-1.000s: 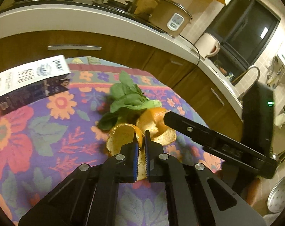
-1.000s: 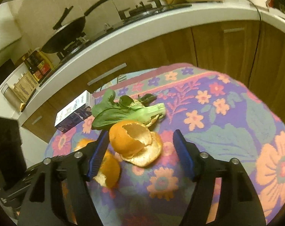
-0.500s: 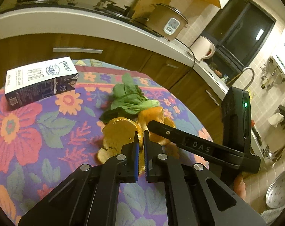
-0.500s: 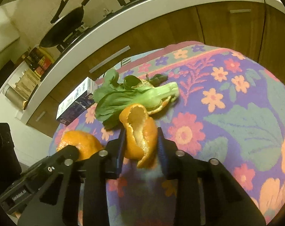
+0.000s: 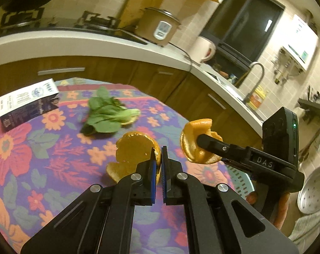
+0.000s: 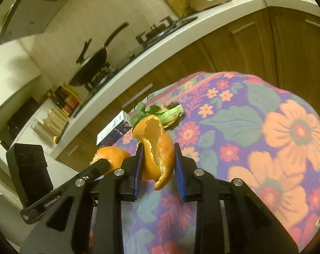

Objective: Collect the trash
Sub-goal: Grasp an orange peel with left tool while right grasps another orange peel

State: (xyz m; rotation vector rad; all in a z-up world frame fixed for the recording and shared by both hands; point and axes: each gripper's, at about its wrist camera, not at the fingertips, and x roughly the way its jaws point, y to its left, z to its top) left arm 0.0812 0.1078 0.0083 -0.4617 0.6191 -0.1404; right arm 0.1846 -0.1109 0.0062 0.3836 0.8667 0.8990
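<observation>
My left gripper (image 5: 157,151) is shut on an orange peel (image 5: 135,148), held above the flowered tablecloth (image 5: 33,148). My right gripper (image 6: 157,148) is shut on a second orange peel (image 6: 157,146) and holds it lifted above the table; this peel also shows in the left wrist view (image 5: 193,139), to the right of the left gripper. The left gripper's peel shows in the right wrist view (image 6: 112,158) too. A bok choy (image 5: 109,116) lies on the cloth farther back, with a scrap of peel under its stem. A milk carton (image 5: 28,103) lies at the back left.
A wooden cabinet front (image 5: 117,74) and white counter (image 5: 75,44) curve behind the table, with a rice cooker (image 5: 160,27), kettle (image 5: 206,48) and sink tap (image 5: 255,74). A perforated basket (image 5: 240,182) and a white colander (image 5: 314,190) stand low at the right.
Both grippers have risen and pulled back from the bok choy, each with its peel. The right gripper's peel has come off the cloth and moved right, away from the left one.
</observation>
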